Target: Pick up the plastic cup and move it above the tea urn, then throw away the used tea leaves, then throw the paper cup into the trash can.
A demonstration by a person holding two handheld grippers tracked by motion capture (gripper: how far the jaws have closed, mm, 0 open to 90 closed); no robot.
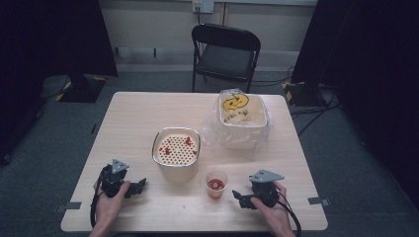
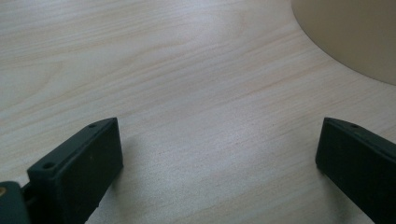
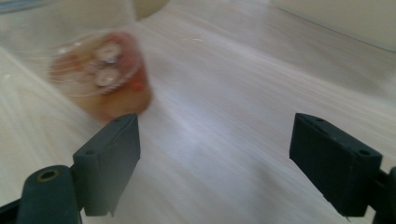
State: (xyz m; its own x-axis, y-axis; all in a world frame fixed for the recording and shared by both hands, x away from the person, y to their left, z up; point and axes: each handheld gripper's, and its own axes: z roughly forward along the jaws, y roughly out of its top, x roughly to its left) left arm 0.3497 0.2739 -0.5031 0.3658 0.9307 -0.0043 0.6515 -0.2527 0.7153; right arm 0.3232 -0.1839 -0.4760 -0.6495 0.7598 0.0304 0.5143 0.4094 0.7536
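On table [image 1: 143,118]: bin [image 1: 242,111] w/ yellow pumpkin-face print; text unreadable.

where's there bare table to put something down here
The whole left side of the table is bare, from its far edge down to the left gripper. A bare strip runs along the near edge between both grippers. It is crowded at centre-right: perforated tub, small cup, bag-lined bin, right gripper.
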